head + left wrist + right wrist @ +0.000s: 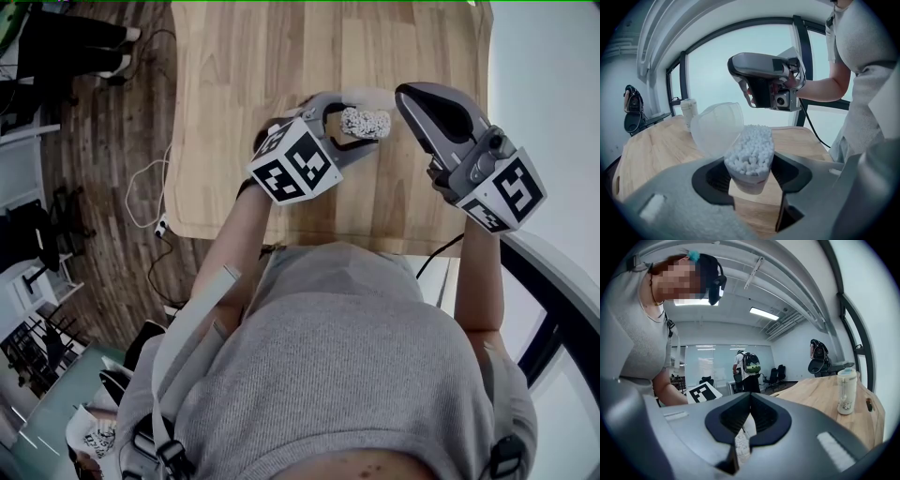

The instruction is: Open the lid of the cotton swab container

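Head view: left gripper (356, 127) is reaching out over the wooden desk (225, 112), its jaws clamping the cotton swab container (370, 120) off the surface. Right gripper (405, 94) is hanging just beside the container on its right, with its tip near it; contact cannot be told from up here. Person's grey top is filling the lower frame.

Left gripper view: jaws are squeezing the container (751, 154) from both sides, low on its body, and it is standing upright between the pads (718, 177). White swab heads are showing at the top. Translucent lid (717, 129) is swung open, tilting back to the left, apparently attached at the rim. Right gripper (764, 82) is hovering above and behind, apart from the lid, a hand wrapped round its grip. A pale bottle (689, 114) is standing far back on the desk (651, 154).

Right gripper view: jaws of this gripper (749, 401) are meeting at their tips, closed together. Through the slit below them, a strip of the container (740, 442) is showing. The left gripper's marker cube (703, 393) is peeking out behind. The bottle (847, 391) is standing upright on the desk (820, 399) at right. A person with a backpack (749, 365) is standing in the room behind.
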Available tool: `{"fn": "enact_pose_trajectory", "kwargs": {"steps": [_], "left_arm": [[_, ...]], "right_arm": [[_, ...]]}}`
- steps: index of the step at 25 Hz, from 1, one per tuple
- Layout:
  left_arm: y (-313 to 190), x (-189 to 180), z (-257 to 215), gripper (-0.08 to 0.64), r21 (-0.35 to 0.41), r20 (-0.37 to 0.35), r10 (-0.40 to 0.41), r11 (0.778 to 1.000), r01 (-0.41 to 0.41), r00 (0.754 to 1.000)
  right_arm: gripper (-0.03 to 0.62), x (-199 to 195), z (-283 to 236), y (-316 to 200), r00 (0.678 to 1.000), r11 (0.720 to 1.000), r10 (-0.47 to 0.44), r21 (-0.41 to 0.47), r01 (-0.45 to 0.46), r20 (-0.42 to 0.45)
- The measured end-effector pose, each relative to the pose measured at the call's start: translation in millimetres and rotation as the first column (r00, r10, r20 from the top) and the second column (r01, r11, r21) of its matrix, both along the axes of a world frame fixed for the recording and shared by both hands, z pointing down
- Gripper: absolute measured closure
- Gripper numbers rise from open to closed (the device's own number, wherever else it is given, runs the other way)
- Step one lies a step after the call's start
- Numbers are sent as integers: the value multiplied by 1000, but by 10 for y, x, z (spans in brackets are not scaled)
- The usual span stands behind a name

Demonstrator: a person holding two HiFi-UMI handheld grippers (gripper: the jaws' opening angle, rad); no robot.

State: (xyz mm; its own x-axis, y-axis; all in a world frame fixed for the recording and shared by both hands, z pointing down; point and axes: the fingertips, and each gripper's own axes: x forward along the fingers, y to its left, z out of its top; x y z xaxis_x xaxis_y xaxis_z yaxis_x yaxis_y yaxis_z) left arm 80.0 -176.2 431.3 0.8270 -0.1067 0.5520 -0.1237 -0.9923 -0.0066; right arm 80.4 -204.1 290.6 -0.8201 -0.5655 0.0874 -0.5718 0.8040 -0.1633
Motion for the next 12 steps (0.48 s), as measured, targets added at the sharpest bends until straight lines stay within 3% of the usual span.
{"fn": "enact_pose_trajectory", "kwargs": {"steps": [12], "left_arm": [[-78,69,192,302,-1,11,9,1000,-9,1000]], "right_arm": [[591,141,162,28,1000,999,19,-41,-19,1]]}}
